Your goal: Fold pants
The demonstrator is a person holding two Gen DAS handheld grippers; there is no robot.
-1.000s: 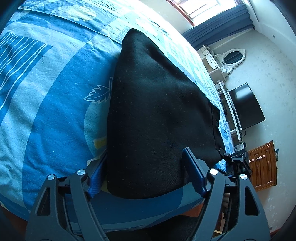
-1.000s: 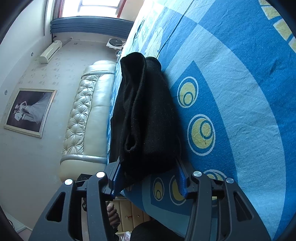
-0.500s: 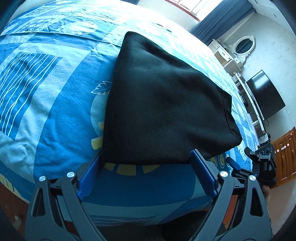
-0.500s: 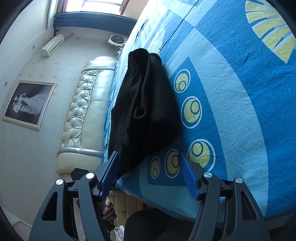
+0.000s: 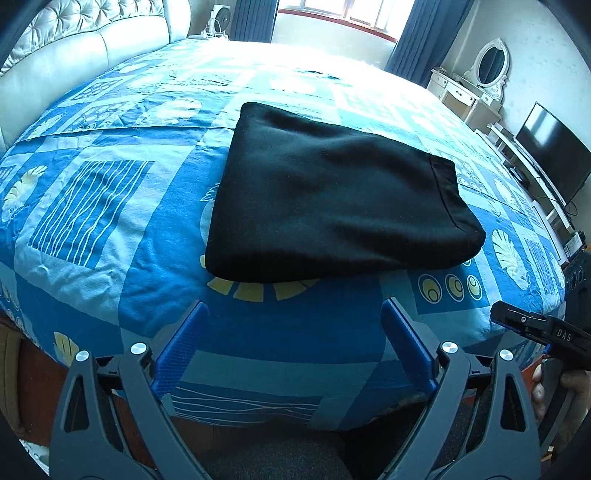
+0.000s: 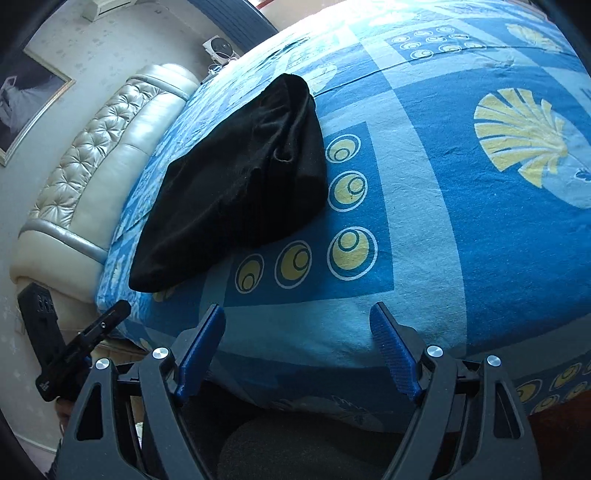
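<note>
The black pants [image 5: 332, 199] lie folded into a compact rectangle on the blue patterned bedspread [image 5: 92, 221]. My left gripper [image 5: 293, 306] hovers above the near edge of the bed, short of the pants, open with nothing between its blue pads. In the right wrist view the pants [image 6: 240, 177] show their layered folded edges. My right gripper [image 6: 297, 308] is also back from them, its jaws opening with only bedspread [image 6: 480, 229] behind them. One finger of the right gripper [image 5: 535, 326] shows at the left view's right edge. A left gripper finger [image 6: 99, 325] shows at lower left.
A cream tufted headboard [image 6: 92, 147] runs along the bed's left side. A TV [image 5: 554, 155] and a white dressing table with an oval mirror [image 5: 491, 66] stand right of the bed. A window with blue curtains [image 5: 424, 33] is behind. A hand [image 5: 539, 391] grips the right handle.
Both grippers have let go of the pants' near edge, widened and pulled back and up. The pants now lie free on the bed, and both views have rolled toward level.
</note>
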